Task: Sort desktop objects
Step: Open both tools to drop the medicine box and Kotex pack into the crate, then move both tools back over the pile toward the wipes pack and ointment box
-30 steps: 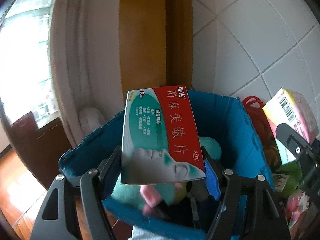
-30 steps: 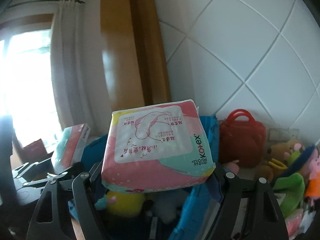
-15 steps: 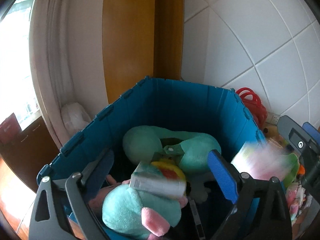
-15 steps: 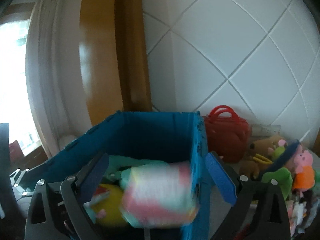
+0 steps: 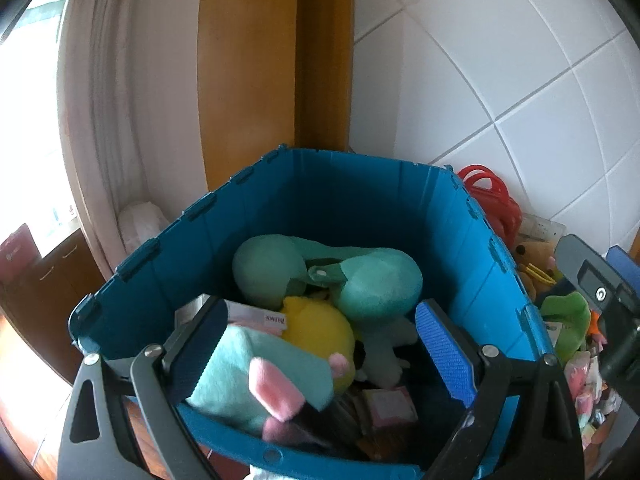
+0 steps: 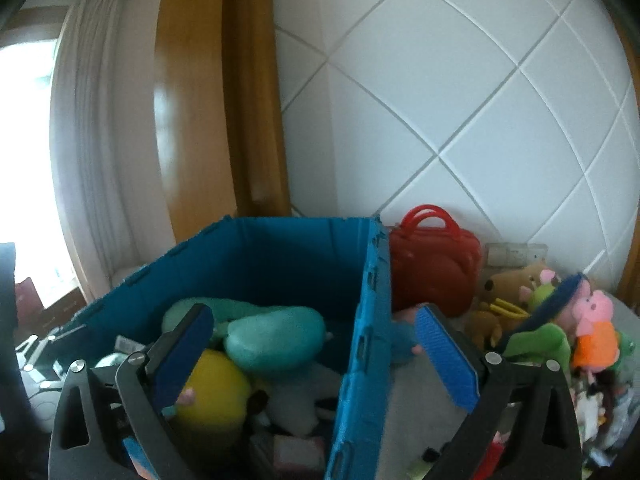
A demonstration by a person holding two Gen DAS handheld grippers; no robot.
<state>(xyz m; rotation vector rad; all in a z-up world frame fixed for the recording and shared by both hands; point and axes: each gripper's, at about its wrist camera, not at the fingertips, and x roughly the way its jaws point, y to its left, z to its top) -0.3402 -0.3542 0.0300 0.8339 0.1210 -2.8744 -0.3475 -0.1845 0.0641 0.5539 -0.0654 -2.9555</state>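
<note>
A blue folding crate (image 5: 224,236) (image 6: 372,320) stands against the tiled wall, filled with plush toys: a green neck pillow (image 5: 360,280) (image 6: 276,340), a yellow toy (image 5: 320,328) (image 6: 212,392) and a mint plush with pink ears (image 5: 260,372). The medicine box (image 5: 256,314) lies inside at the left. A pink pack (image 5: 390,402) lies low in the crate. My left gripper (image 5: 320,352) is open and empty above the crate. My right gripper (image 6: 312,356) is open and empty, straddling the crate's right wall.
A red toy bag (image 6: 436,264) (image 5: 492,200) stands right of the crate by the wall. A pile of plush toys (image 6: 560,320) lies further right, with a pig doll (image 6: 596,320). A wooden door frame (image 5: 276,60) and a curtain (image 5: 112,100) are behind.
The left gripper opened and dropped the medicine box into the crate. The right gripper opened and dropped the pink pack into it. Both now hang open over the crate.
</note>
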